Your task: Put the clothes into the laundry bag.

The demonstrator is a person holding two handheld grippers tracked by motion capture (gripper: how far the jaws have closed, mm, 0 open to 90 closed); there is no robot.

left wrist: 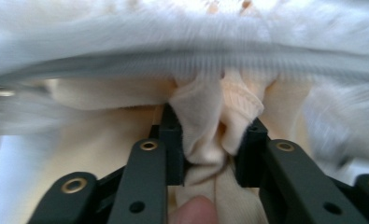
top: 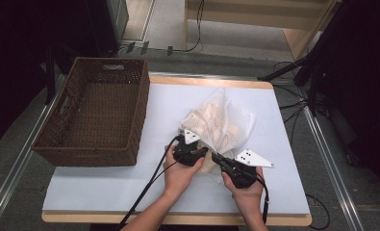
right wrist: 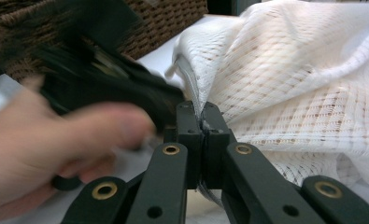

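A white worktop [top: 106, 187] carries a soft, light white mesh laundry bag [top: 226, 120] near its middle; the right hand-held gripper [right wrist: 202, 126] pinches its zipper edge, the left hand-held gripper [left wrist: 215, 140] squeezes cream cloth [left wrist: 205, 121] at the opening; floppy, best gripped by folds

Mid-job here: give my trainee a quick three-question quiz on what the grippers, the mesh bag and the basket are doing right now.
1. True or false: the right gripper is shut on the mesh bag.
2. What sits between the left gripper fingers? A) cream garment B) basket rim C) cable
3. Which side of the bag, in the high view, is the wicker basket on?

Key: 1 true; 2 A; 3 left.
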